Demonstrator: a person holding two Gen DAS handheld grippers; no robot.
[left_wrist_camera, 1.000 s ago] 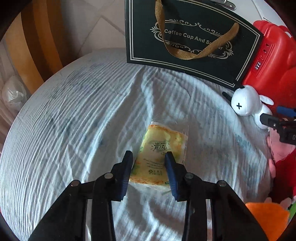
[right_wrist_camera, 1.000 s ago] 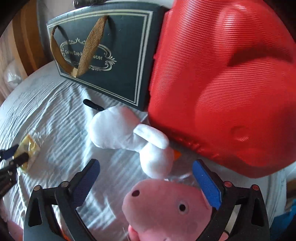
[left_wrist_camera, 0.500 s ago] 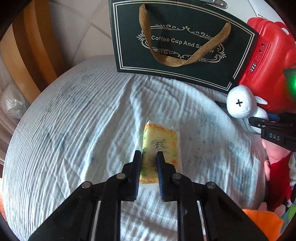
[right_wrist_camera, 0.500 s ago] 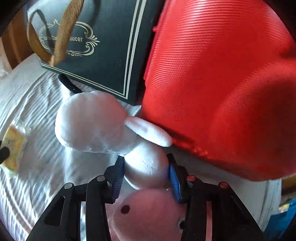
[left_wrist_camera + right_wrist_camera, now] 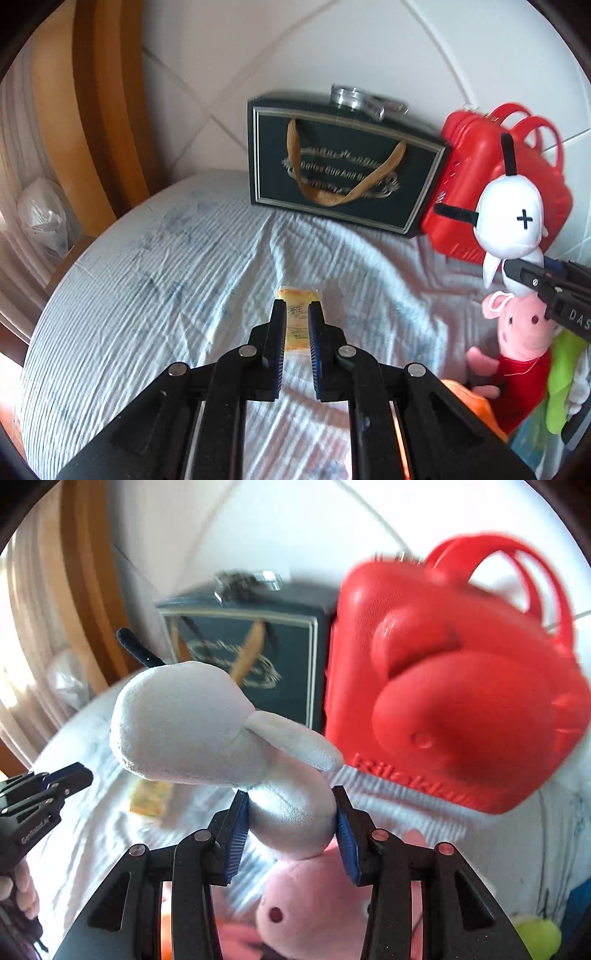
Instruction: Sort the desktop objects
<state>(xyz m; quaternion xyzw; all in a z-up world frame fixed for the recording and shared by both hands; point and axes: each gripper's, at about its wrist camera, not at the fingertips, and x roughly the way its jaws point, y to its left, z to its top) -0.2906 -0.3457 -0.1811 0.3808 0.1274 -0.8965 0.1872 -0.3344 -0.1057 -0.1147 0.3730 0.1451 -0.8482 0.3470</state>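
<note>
Both tools have just clamped and lifted: the left tool pinches the yellow plastic tissue packet above the cloth-covered bench, the right tool grips the white plush toy. 2 pickups done; placing comes next.

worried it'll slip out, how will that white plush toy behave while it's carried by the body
The white plush toy looks soft: its body bulges between the right gripper jaws. Its big head overhangs sideways, so it may flop or swing. Probably light, fuzzy, unlikely to slip.
</note>
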